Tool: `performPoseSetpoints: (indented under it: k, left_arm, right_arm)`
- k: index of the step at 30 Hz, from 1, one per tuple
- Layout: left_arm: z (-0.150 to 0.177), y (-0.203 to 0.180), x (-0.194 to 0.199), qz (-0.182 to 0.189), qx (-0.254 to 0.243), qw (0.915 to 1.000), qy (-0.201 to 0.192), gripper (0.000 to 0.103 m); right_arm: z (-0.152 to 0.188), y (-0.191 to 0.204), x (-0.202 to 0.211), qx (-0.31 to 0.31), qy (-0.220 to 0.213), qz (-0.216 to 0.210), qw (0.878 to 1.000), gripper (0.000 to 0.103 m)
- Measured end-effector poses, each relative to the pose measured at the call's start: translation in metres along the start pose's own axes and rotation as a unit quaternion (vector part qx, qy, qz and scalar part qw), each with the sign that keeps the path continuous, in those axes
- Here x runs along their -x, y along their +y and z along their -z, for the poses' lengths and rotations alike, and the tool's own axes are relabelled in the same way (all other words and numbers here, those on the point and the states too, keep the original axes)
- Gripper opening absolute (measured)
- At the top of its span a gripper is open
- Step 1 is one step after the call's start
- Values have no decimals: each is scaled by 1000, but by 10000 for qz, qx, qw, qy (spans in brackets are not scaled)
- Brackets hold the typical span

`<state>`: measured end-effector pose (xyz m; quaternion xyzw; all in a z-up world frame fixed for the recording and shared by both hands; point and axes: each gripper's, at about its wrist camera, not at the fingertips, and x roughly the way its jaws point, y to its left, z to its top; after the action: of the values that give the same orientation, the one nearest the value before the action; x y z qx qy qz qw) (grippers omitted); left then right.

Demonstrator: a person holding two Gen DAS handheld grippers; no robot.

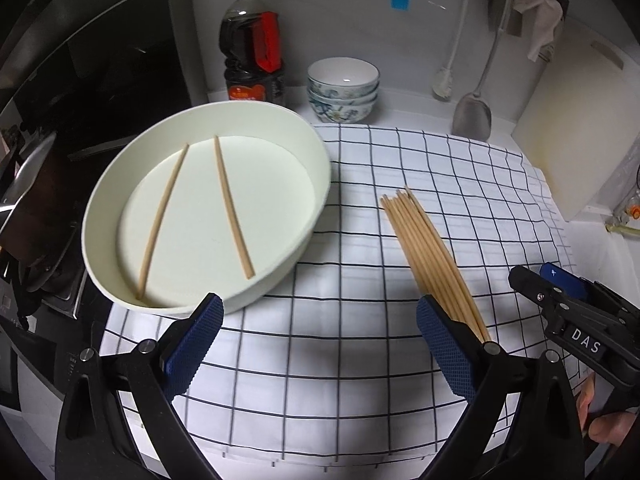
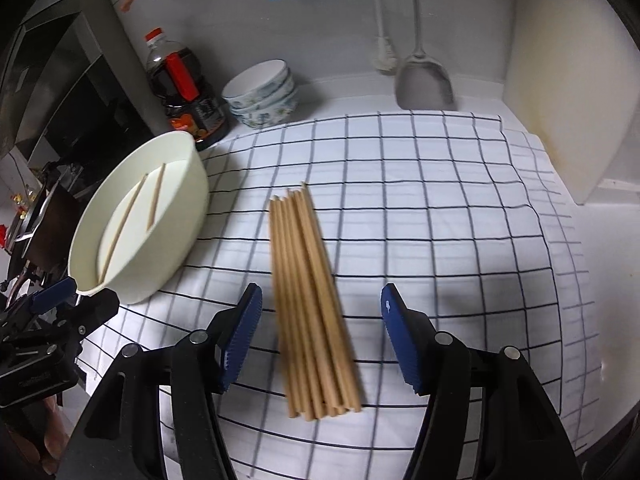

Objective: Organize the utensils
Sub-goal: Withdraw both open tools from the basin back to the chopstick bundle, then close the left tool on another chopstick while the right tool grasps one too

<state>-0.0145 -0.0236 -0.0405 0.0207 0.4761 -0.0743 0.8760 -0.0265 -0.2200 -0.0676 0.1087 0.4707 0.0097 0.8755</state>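
Note:
A bundle of several wooden chopsticks (image 2: 310,300) lies on the checked cloth (image 2: 440,220); it also shows in the left wrist view (image 1: 430,256). A white oval container (image 1: 208,212) holds two loose chopsticks (image 1: 234,208), lying apart on its floor. It shows at the left of the right wrist view (image 2: 144,220). My left gripper (image 1: 320,344) is open and empty, above the cloth just in front of the container. My right gripper (image 2: 320,336) is open, its fingers either side of the near end of the bundle, not touching it.
A dark sauce bottle (image 1: 254,44) and stacked patterned bowls (image 1: 343,88) stand at the back. A metal spatula (image 1: 472,112) and a brush hang on the wall. A white cutting board (image 1: 576,128) leans at the right. A stove (image 1: 36,200) is at the left.

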Motion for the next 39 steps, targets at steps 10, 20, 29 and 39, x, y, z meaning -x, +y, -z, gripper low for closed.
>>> performPoseSetpoints:
  k: [10, 20, 29, 39]
  left_arm:
    - [17, -35, -26, 65, -31, 9999, 139, 95]
    - [35, -48, -57, -116, -5, 9994, 312, 95]
    - [41, -50, -75, -224, 67, 9989, 395, 95]
    - [40, -50, -83, -242, 103, 9987, 447, 95]
  right_arm:
    - [15, -35, -20, 106, 154, 39, 9998, 59]
    - [26, -44, -60, 375, 411, -35, 9984, 59]
    - [29, -41, -75, 733, 447, 26, 9963, 59]
    - [33, -29, -75, 1196, 489, 132, 9915, 59]
